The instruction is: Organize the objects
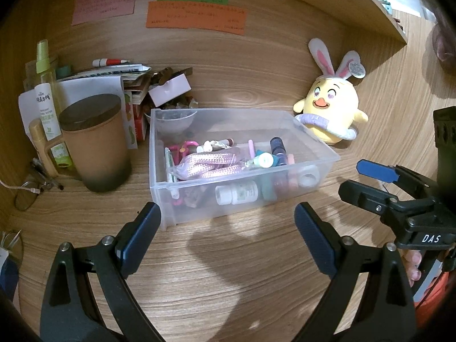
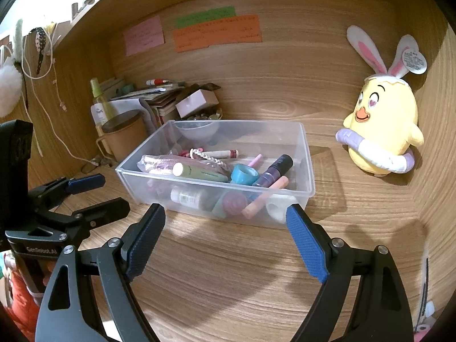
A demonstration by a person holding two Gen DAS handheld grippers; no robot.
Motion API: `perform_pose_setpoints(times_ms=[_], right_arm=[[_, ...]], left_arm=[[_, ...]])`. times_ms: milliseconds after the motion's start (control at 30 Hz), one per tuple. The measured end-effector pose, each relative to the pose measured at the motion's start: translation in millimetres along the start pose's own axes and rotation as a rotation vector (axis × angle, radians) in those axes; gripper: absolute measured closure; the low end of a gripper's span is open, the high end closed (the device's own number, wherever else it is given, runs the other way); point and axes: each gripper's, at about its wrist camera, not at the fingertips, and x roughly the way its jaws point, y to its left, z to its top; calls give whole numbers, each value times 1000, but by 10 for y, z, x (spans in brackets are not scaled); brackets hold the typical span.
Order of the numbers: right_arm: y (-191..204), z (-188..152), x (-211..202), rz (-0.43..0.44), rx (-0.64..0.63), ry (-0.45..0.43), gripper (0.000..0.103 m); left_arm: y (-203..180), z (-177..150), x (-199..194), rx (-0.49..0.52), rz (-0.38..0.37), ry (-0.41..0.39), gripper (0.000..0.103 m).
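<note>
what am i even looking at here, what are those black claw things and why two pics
Those claws are hand-held grippers, one in each of a person's hands; no robot arm is involved. Each carries a wide-angle camera looking along its fingers, hence two warped pictures of one wooden desk. The left gripper shows large in the left wrist view, the right gripper in the right wrist view; each also appears at the edge of the other's picture. Both are open and hold nothing. On the desk: a clear plastic bin of small cosmetics and bits, a yellow chick plush, a brown lidded mug, and a cluttered pile of papers and bottles.
</note>
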Motion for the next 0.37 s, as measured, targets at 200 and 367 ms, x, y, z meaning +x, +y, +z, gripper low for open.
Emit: perform_pose_setpoints(times_ms=[200,367], right_arm=[[7,15,-2,1,-12,-3,18],[24,11,14,0,-13,0,18]], left_arm=[[0,-4,-15,1,-10,-11,7],[9,5,-38,-3,-7,-21,7]])
